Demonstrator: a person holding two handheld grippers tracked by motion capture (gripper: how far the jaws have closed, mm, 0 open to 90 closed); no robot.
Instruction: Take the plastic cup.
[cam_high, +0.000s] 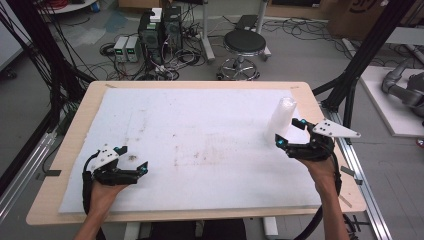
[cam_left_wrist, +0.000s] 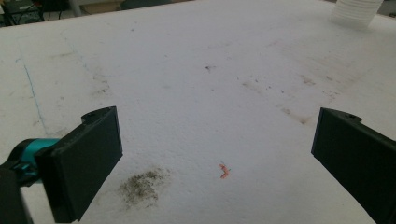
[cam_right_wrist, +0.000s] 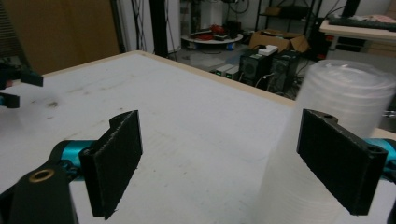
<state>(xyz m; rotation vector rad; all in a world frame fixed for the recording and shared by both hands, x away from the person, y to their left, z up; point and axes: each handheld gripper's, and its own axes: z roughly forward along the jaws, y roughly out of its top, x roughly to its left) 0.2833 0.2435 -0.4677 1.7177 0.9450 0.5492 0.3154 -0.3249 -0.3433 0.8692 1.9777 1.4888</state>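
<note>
— Where was the stack of cups (cam_high: 283, 116) standing?

— Upright on the white sheet (cam_high: 200, 130), near the right edge of the desk (cam_high: 70, 150) and closer to its far right corner than to the near one. In the left gripper view its base (cam_left_wrist: 355, 11) sat far off, at the top right. In the right gripper view it (cam_right_wrist: 345, 98) rose tall and see-through just behind the right-hand jaw.

— Was anything holding it?

— No. The right gripper (cam_high: 290, 132) was just beside it on the near side, jaws spread wide. In the high view the stack stood just past the jaw tips; whether a jaw touched it, I could not tell. In the right gripper view that gripper (cam_right_wrist: 219, 154) had only bare sheet between its jaws, with the stack partly hidden behind one of them.

— And the other one?

— The left gripper (cam_high: 134, 165) lay well apart from the cups, low over the sheet near the near left corner of the desk, held in the person's left hand (cam_high: 102, 192). Its jaws were spread wide too, around nothing. In its own view the left gripper (cam_left_wrist: 215, 154) faced a small orange scrap (cam_left_wrist: 224, 171) lying on the sheet between the jaws, and a dark smudge (cam_left_wrist: 140, 186) just beside the left-hand jaw.

— Anything past the desk?

— A black stool (cam_high: 244, 44) beyond the far edge, and computer towers (cam_high: 160, 32) on the floor among cables.
</note>
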